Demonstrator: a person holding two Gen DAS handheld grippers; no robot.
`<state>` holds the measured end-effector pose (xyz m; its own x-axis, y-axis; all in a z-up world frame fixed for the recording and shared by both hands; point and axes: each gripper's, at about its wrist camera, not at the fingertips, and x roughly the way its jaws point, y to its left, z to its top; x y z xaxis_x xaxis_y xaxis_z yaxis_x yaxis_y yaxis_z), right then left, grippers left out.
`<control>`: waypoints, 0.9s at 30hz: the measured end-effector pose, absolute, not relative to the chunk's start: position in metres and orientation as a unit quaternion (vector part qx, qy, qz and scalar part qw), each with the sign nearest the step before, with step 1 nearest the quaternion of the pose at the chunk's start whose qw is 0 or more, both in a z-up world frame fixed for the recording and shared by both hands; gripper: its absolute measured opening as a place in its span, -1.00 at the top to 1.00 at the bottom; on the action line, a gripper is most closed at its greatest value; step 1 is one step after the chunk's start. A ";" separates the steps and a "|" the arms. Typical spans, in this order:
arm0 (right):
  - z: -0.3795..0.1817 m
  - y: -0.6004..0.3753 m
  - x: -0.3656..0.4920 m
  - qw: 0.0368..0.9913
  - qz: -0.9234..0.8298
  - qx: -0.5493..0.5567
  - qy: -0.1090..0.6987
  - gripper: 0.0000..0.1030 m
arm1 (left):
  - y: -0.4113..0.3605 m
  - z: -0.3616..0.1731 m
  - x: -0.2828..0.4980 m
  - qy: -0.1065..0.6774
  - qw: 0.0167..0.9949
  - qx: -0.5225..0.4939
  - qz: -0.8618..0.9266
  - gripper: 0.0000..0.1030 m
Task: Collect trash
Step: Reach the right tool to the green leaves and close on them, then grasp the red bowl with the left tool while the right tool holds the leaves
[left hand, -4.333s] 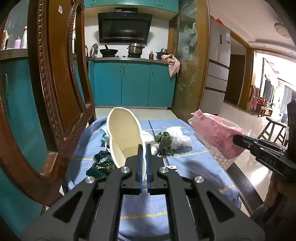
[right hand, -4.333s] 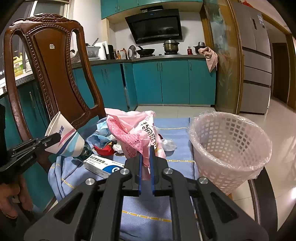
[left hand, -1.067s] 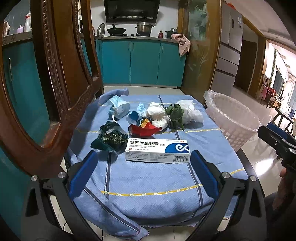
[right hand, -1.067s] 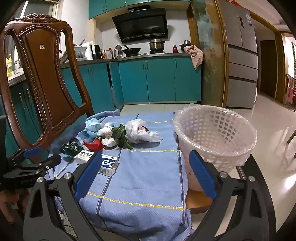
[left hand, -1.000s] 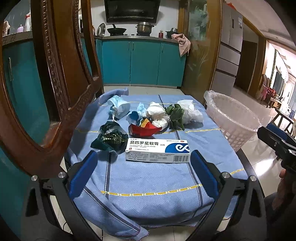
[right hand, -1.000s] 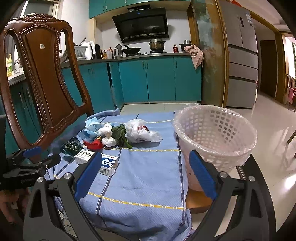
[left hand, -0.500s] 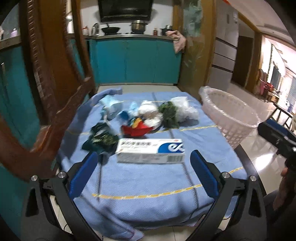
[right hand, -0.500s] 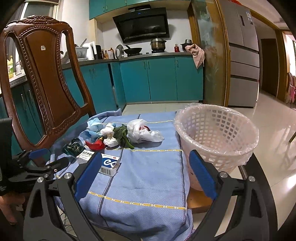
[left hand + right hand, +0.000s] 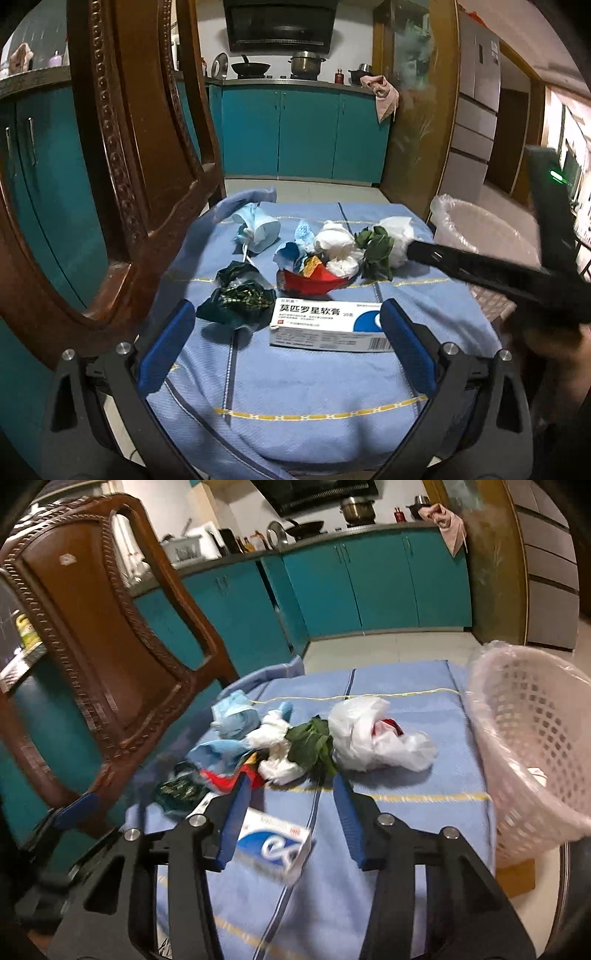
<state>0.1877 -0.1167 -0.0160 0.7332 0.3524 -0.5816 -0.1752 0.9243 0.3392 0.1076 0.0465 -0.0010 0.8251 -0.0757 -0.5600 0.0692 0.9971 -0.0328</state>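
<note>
Trash lies in a heap on the blue cloth [image 9: 295, 387]: a white and blue medicine box [image 9: 328, 325], a dark green wrapper [image 9: 236, 299], a red wrapper [image 9: 314, 277], white tissue [image 9: 338, 243], green leaves [image 9: 314, 749], a white plastic bag [image 9: 369, 734] and a blue mask [image 9: 256, 229]. My left gripper [image 9: 286, 332] stands wide open low over the box without touching it. My right gripper [image 9: 290, 786] hangs just short of the leaves and tissue, its jaws closing with nothing pressed between them. The box [image 9: 273, 845] lies under its left finger.
A white lined basket [image 9: 535, 738] stands at the table's right edge. A carved wooden chair back [image 9: 122, 147] rises close on the left. Teal kitchen cabinets [image 9: 295, 133] lie beyond the table. The right gripper's arm [image 9: 480, 269] crosses in front of the basket.
My right gripper has swung forward and left, from beside the basket to over the trash heap, and its jaws have narrowed. The left gripper has stayed wide open over the box.
</note>
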 end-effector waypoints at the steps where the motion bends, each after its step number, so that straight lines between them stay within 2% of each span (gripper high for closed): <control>1: -0.017 -0.116 0.193 0.921 0.142 0.131 0.339 0.10 | 0.047 -0.002 0.108 0.295 0.955 -0.005 -0.038 -0.93; 10: -0.034 -0.109 0.240 0.904 0.132 0.162 0.374 0.37 | 0.053 -0.007 0.114 0.306 0.951 -0.006 -0.033 -0.93; 11: -0.036 -0.108 0.244 0.900 0.135 0.168 0.380 0.50 | 0.053 -0.008 0.115 0.307 0.951 -0.004 -0.033 -0.93; 12: -0.040 -0.108 0.248 0.895 0.135 0.173 0.387 0.71 | 0.052 -0.008 0.118 0.308 0.951 -0.002 -0.033 -0.93; 14: -0.042 -0.111 0.247 0.897 0.127 0.175 0.385 0.95 | 0.051 -0.009 0.123 0.309 0.950 0.001 -0.033 -0.93; 23: -0.008 -0.142 0.206 0.901 0.156 0.216 0.341 0.97 | 0.046 -0.010 0.173 0.307 0.950 0.004 -0.048 -0.92; 26: 0.000 -0.155 0.185 0.905 0.159 0.218 0.330 0.97 | 0.044 -0.017 0.197 0.319 0.946 0.013 -0.053 -0.64; 27: 0.001 -0.160 0.179 0.904 0.160 0.224 0.328 0.97 | 0.044 -0.020 0.203 0.325 0.944 0.012 -0.057 -0.46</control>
<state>0.1788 -0.1600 0.0011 0.7334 0.4357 -0.5218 -0.1415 0.8486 0.5098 0.2033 0.0438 -0.0199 0.7824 -0.0996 -0.6148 0.1150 0.9933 -0.0146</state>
